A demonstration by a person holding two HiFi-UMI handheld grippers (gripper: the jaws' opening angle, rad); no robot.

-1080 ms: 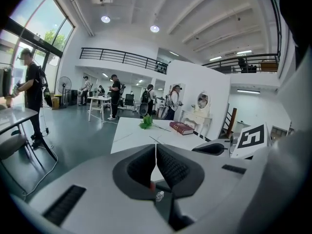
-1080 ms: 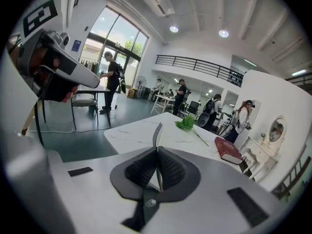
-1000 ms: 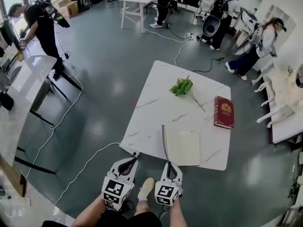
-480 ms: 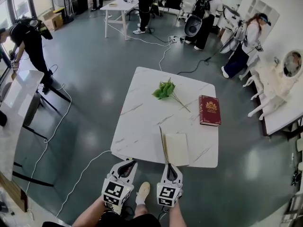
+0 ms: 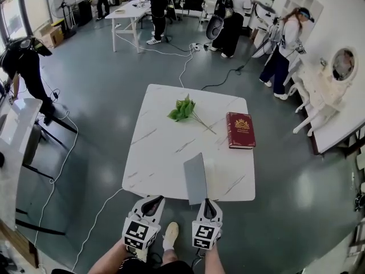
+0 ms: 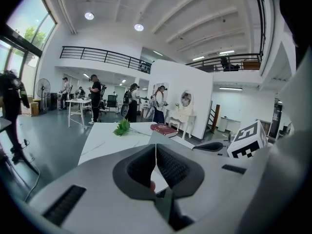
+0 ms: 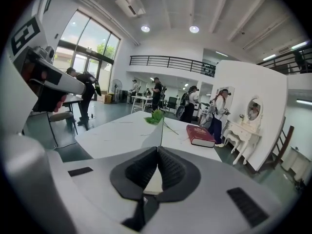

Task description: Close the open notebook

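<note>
The notebook (image 5: 195,178) lies at the near edge of the white table (image 5: 165,153). Its grey cover (image 7: 159,128) stands upright and hides the page in the head view; in the right gripper view a cream page shows under it. My right gripper (image 5: 206,202) is shut, its tips (image 7: 157,149) right at the cover's near lower edge; I cannot tell whether they touch it. My left gripper (image 5: 153,201) is shut and empty, just off the table's near edge to the left of the notebook (image 6: 171,139). Its tips (image 6: 155,148) meet in the left gripper view.
A red hardback book (image 5: 240,130) lies at the table's right side and a green leafy sprig (image 5: 183,109) at its far middle. Cables (image 5: 85,221) run over the grey floor. Several people work in the background; a white dresser (image 5: 322,90) stands at the right.
Both grippers have moved up to the table's near edge, and the table has shifted left in view. The notebook now shows its grey cover where the cream page showed before.
</note>
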